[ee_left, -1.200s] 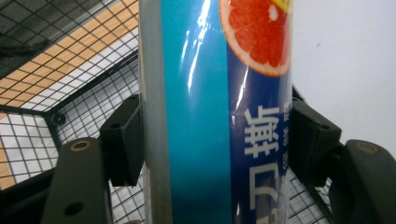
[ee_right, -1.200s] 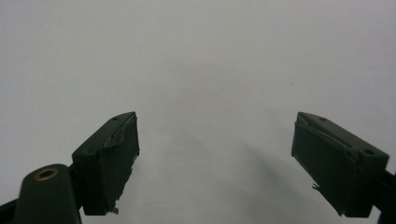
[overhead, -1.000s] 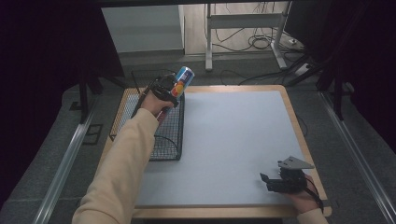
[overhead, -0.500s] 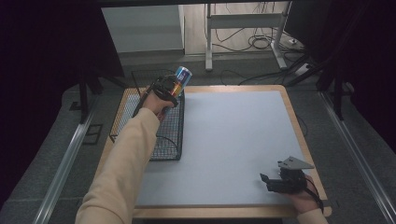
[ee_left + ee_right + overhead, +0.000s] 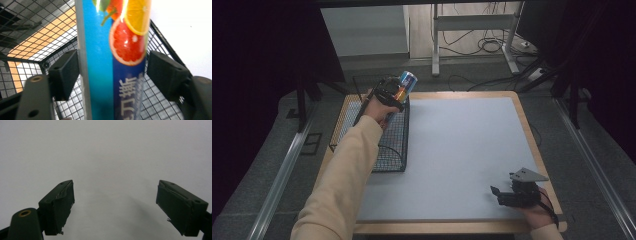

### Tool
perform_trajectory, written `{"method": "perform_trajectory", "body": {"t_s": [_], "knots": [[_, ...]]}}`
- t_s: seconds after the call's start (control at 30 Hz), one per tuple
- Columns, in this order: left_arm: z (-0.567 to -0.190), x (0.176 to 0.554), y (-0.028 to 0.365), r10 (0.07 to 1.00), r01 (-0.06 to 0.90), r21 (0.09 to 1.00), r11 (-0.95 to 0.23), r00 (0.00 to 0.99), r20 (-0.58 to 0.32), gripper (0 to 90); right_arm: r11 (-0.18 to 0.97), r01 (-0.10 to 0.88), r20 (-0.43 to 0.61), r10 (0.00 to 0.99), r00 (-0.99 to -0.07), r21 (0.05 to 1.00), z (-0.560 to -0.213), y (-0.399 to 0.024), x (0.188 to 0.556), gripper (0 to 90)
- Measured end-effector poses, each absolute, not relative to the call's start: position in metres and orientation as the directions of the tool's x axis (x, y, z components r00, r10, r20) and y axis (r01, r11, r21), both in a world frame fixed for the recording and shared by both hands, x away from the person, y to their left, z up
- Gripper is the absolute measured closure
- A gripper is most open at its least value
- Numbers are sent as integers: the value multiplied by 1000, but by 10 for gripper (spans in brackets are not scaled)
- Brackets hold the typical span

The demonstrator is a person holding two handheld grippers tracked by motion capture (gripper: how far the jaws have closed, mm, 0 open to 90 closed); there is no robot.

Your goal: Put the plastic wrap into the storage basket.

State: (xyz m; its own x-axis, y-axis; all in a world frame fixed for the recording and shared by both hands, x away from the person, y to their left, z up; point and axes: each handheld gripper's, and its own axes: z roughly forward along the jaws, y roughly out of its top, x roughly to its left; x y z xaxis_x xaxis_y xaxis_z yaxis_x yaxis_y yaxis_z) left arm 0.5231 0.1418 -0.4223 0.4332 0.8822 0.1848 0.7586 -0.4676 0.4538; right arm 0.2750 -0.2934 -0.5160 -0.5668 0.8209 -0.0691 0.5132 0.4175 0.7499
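Can (image 5: 115, 62) ends cropped (top, bottom); label text partly unreadable.

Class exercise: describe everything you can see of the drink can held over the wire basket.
The slim blue metal drink can carries printed orange and grapefruit slices and white characters. The left tool grips it by its sides, one black jaw against each. It hangs tilted above the far end of the black wire-mesh basket, its silver rim pointing up and away.
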Motion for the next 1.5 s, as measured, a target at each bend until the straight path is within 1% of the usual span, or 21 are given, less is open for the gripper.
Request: {"method": "perform_trajectory", "body": {"t_s": [0.1, 0.2, 0.27, 0.33, 0.6, 0.7, 0.8, 0.83, 0.97, 1.1, 1.17, 1.2, 1.23, 1.5], "knots": [[-416, 515, 141, 889, 746, 491, -450, 428, 163, 210, 418, 512, -69, 820, -569, 750, -516, -293, 275, 153], [-408, 507, 141, 891, 733, 528, -429, 439, 115, 207, 418, 512, -69, 820, -568, 751, -516, -293, 275, 153], [-406, 505, 141, 891, 729, 537, -424, 442, 104, 208, 418, 512, -68, 820, -569, 750, -515, -293, 275, 153], [-399, 495, 139, 880, 709, 562, -426, 469, 74, 206, 419, 511, -70, 820, -568, 750, -515, -293, 275, 153], [-387, 471, 131, 846, 651, 622, -435, 531, 36, 203, 420, 512, -71, 820, -569, 749, -515, -292, 274, 153], [-382, 452, 122, 815, 611, 650, -452, 579, 21, 202, 420, 511, -72, 820, -568, 750, -515, -292, 274, 153], [-381, 445, 116, 805, 602, 664, -444, 593, 2, 205, 420, 510, -73, 820, -568, 751, -515, -291, 274, 153], [-380, 437, 111, 792, 582, 682, -443, 610, -5, 207, 420, 510, -73, 820, -567, 751, -515, -291, 274, 153], [-377, 426, 101, 766, 558, 692, -458, 643, -11, 209, 420, 510, -74, 820, -567, 750, -514, -291, 274, 153], [-373, 403, 85, 726, 520, 712, -471, 687, -22, 211, 419, 507, -76, 821, -566, 753, -513, -291, 273, 153], [-373, 399, 82, 719, 514, 716, -473, 694, -23, 212, 419, 506, -76, 821, -566, 753, -513, -291, 273, 153], [-374, 388, 75, 695, 494, 721, -485, 719, -25, 212, 420, 507, -76, 820, -567, 753, -513, -291, 273, 153], [-374, 384, 72, 686, 491, 720, -491, 727, -27, 214, 420, 507, -76, 820, -567, 753, -513, -291, 273, 153], [-395, 358, 49, 624, 468, 705, -533, 780, -46, 215, 422, 502, -81, 819, -567, 755, -513, -291, 272, 153]]}}
